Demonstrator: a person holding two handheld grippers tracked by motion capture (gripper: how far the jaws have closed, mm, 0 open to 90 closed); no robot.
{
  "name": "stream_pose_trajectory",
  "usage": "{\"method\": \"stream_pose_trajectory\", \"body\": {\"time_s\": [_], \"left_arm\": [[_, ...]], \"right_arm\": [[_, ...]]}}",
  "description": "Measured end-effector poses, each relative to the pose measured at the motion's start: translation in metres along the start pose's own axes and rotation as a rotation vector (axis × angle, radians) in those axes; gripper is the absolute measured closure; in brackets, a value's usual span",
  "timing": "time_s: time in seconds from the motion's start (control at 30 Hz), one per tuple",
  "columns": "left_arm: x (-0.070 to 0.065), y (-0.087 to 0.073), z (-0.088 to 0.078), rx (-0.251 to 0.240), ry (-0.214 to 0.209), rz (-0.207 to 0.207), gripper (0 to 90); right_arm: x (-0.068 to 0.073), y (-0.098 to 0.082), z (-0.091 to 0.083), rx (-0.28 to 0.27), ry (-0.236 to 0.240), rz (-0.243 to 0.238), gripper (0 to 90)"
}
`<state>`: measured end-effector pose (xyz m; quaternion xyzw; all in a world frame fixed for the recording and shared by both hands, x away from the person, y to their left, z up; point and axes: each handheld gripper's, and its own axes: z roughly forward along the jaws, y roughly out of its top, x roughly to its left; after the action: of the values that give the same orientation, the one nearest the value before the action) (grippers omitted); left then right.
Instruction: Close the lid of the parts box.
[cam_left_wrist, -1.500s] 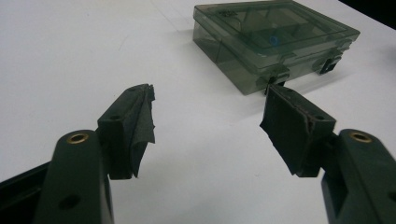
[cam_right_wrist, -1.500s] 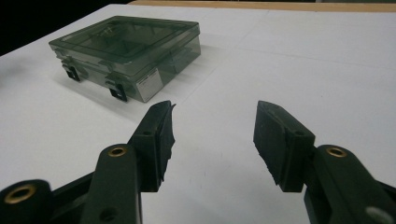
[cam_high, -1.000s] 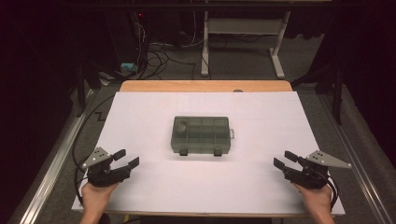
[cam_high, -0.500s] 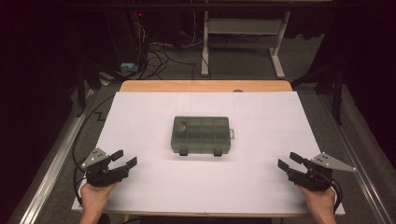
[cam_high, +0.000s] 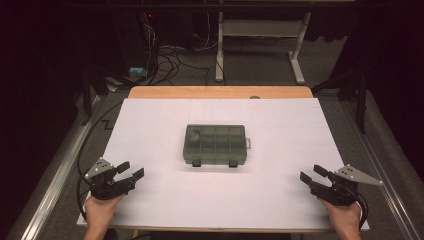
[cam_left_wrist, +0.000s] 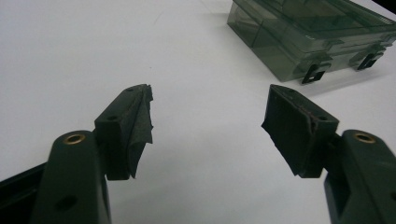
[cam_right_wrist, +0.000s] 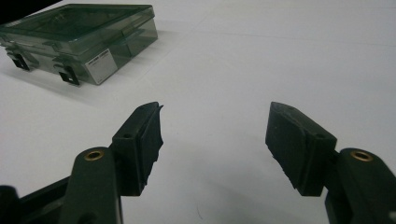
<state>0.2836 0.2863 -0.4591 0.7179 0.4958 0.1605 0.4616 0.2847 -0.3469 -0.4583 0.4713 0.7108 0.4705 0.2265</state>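
While both grippers wait, jaws wide and empty, the compartment box (cam_high: 216, 145) sits shut.
Left gripper (cam_high: 128, 171) and right gripper (cam_high: 312, 176) flank it, well apart; likely light, rigid, slick plastic, best gripped at its side walls.

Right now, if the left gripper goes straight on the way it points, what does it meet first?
Probably nothing: the left gripper, open and empty, points over bare white table. The lidded box lies off to one side; depth is hard to judge.
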Motion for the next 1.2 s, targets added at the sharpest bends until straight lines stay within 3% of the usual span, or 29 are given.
{"method": "stream_pose_trajectory", "body": {"time_s": [0.7,1.2], "left_arm": [[0.0023,-0.0065,0.001,0.024,-0.002,-0.029,32.3],[0.0021,-0.0047,0.0009,0.014,-0.007,-0.033,32.5]], "right_arm": [[-0.001,-0.0042,-0.0024,0.01,-0.02,-0.002,32.1],[-0.0006,-0.004,0.0015,0.025,-0.009,-0.007,31.1]]}}
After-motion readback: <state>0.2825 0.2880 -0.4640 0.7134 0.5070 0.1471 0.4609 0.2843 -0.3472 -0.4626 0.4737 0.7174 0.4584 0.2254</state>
